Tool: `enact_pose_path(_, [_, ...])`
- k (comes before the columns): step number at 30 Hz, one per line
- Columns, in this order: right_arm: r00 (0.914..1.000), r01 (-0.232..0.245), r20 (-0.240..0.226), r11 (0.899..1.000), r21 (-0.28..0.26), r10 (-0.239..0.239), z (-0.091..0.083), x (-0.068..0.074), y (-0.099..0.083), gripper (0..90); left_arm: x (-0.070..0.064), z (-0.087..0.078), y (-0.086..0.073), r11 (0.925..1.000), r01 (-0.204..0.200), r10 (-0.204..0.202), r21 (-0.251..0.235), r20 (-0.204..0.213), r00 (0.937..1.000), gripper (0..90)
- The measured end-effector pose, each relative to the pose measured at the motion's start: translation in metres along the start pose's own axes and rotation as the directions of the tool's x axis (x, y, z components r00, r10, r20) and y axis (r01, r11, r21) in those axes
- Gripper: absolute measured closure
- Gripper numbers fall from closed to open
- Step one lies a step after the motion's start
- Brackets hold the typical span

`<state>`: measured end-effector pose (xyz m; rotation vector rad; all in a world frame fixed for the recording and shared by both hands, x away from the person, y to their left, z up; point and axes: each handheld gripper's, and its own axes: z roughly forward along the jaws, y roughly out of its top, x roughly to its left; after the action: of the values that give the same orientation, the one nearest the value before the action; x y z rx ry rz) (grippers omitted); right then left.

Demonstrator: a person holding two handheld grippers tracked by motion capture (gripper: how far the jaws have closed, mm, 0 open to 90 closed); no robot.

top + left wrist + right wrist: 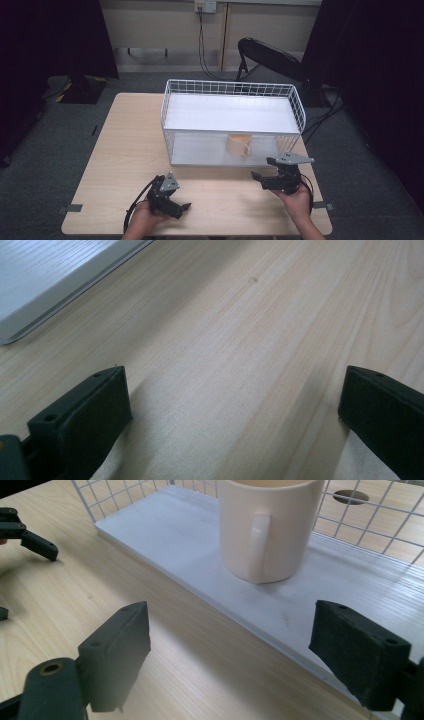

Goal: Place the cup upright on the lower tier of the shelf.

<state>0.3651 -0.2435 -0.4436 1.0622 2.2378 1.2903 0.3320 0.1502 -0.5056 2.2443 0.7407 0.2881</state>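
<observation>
Parted fingers, mug just beyond

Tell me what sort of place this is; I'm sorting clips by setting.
Probably a lab or studio set up for recording, not a home: a bare wooden table on grey carpet, dark curtains at both sides, a folding chair, and cables from a wall socket.
</observation>
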Motion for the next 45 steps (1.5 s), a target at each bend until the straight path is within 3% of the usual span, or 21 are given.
enact_pose_path(12, [0.9997, 0.022, -0.004, 1.0, 0.018, -0.022, -0.009, -0.003, -0.008, 14.9, 0.0, 0.0, 0.0, 1.0, 0.0, 0.0, 0.001, 0.0, 1.0, 0.0])
enact_pose_path(26, [0.9999, 0.013, -0.007, 1.0, 0.026, -0.013, -0.024, -0.013, -0.018, 15.3, 0.0, 0.0, 0.0, 1.0, 0.0, 0.0, 0.0, 0.0, 1.0, 0.0])
enact_pose_path(45, [0.9992, 0.039, 0.001, 0.998, 0.05, -0.039, -0.043, -0.029, -0.04, 15.2, 0.0, 0.0, 0.0, 1.0, 0.0, 0.0, 0.0, 0.0, 1.0, 0.0])
